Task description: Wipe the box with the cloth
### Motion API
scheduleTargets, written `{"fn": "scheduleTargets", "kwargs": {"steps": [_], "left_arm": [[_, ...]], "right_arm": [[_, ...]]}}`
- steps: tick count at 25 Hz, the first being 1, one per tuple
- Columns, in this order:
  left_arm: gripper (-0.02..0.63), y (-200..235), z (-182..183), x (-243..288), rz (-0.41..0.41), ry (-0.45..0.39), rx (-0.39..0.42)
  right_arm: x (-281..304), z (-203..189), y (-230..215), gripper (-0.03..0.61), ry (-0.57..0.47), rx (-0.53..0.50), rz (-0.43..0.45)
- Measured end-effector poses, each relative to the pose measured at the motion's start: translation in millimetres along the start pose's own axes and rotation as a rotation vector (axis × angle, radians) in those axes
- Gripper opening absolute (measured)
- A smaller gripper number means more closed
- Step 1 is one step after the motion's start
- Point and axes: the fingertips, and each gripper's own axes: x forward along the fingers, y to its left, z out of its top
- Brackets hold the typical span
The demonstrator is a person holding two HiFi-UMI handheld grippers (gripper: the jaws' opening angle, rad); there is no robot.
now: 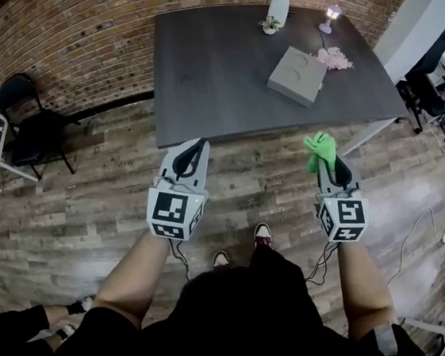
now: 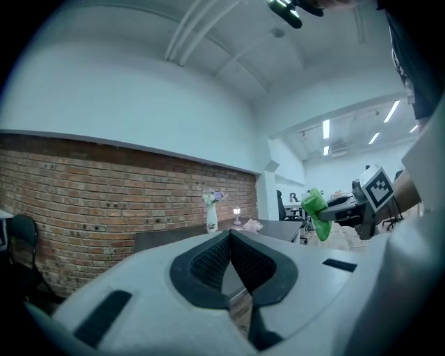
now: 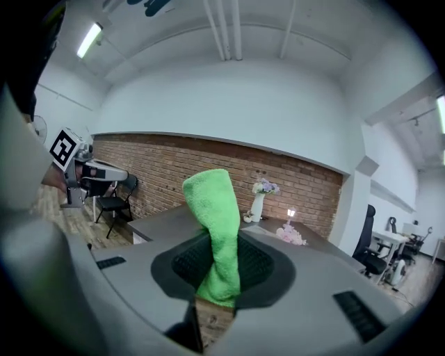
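A flat grey box [image 1: 298,75] lies on the dark table [image 1: 210,76], toward its far right. My right gripper [image 1: 329,163] is shut on a green cloth [image 1: 320,150], held in the air short of the table's near edge. In the right gripper view the green cloth [image 3: 217,229] stands up between the jaws. My left gripper [image 1: 196,153] is shut with nothing in it, also hovering before the table's near edge. From the left gripper view its jaws meet at the tip [image 2: 230,233], and the right gripper with the cloth [image 2: 316,211] shows at the right.
On the table's far side stand a white vase with flowers [image 1: 278,8], a small lamp [image 1: 330,16] and pink flowers [image 1: 333,59]. A black chair [image 1: 29,127] sits at the left by the brick wall, office chairs [image 1: 430,73] at the right. Wooden floor lies below.
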Motion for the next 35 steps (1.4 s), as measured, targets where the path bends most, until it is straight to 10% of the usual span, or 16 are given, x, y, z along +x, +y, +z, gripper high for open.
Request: {"fn": "scheduleTargets", "kwargs": {"steps": [23, 35], "left_arm": [[0.009, -6.0, -35.6, 231.3, -0.034, 0.262, 0.078], [0.009, 41.6, -57.7, 259.4, -0.138, 0.236, 0.047]], "right_arm": [[237.5, -93.1, -92.4, 0.081, 0.299, -0.301, 0.280], [249.9, -157.4, -88.0, 0.081, 0.692, -0.307, 0.177]]}}
